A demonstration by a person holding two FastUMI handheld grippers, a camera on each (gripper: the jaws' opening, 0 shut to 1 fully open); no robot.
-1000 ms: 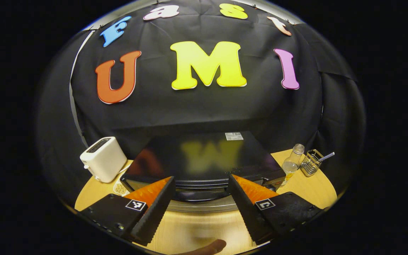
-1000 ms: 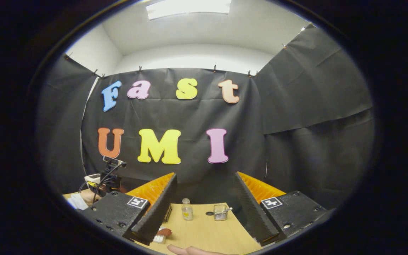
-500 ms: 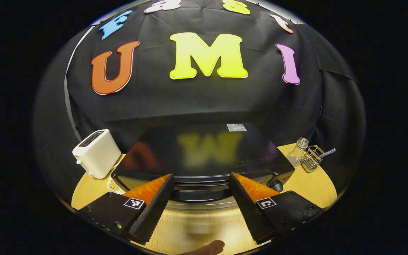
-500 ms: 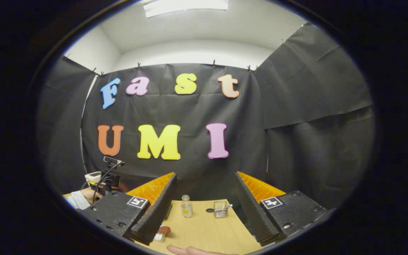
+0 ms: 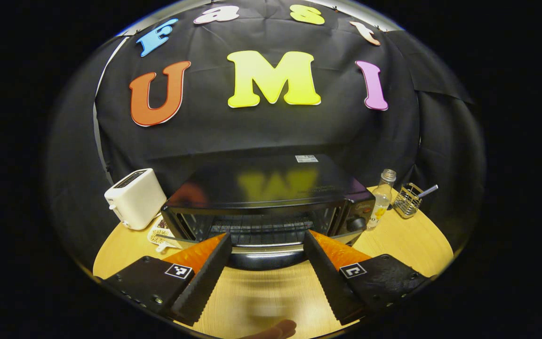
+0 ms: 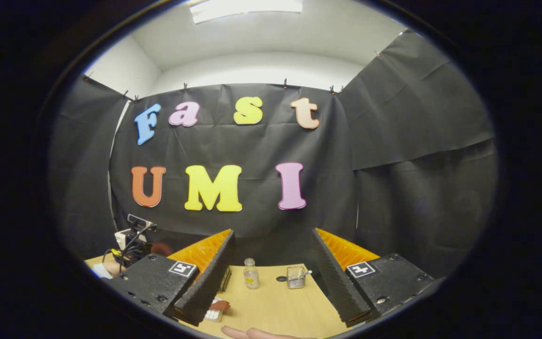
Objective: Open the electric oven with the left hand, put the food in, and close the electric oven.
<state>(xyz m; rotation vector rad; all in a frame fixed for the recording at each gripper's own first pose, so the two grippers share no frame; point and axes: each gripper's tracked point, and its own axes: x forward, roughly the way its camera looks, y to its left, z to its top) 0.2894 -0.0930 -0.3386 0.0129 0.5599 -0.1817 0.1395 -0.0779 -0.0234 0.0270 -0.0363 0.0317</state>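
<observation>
since one second ago, left gripper view sits lower: the electric oven [image 5: 271,207] front, with glass door and rack, now faces the camera where before mostly its top showed. left gripper [image 5: 266,263] jaws stand wide, empty, bracketing the door handle [image 5: 264,258] at 6 o'clock, likely lined up to pull it open. toaster [image 5: 134,197] at 9 o'clock, bottle [image 5: 381,197] at 3 o'clock, all on the wooden table [image 5: 407,235].

right gripper view: right gripper [image 6: 273,278] jaws wide, empty, waiting above the table. food [image 6: 219,306] lies at 7 o'clock. white ceiling above.
</observation>
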